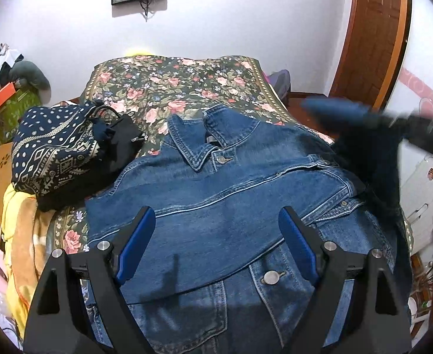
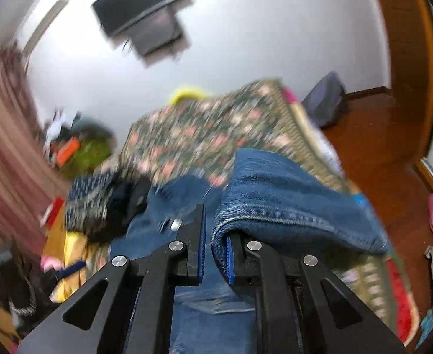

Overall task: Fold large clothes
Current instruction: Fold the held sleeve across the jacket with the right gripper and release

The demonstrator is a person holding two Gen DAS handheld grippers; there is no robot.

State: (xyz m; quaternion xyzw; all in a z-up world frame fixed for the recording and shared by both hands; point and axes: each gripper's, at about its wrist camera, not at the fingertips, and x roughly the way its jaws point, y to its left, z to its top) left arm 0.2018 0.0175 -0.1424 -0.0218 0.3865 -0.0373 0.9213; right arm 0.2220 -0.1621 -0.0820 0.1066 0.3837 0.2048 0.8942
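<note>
We're hovering the left gripper (image 1: 216,230) over the jacket (image 1: 231,194), jaws spread wide, nothing between them. Jacket is lying front-up on the bedspread (image 1: 175,82), collar (image 1: 196,144) ahead of the left fingers. Our right gripper (image 2: 216,247) is sitting nearly closed, jaws narrow, with a denim fold (image 2: 278,200) draped over its right finger; blur is stopping us telling whether it's actually pinching cloth. Patterned bag (image 1: 54,153) is sitting ahead-left of the left gripper, just beside the jacket's shoulder.
</note>
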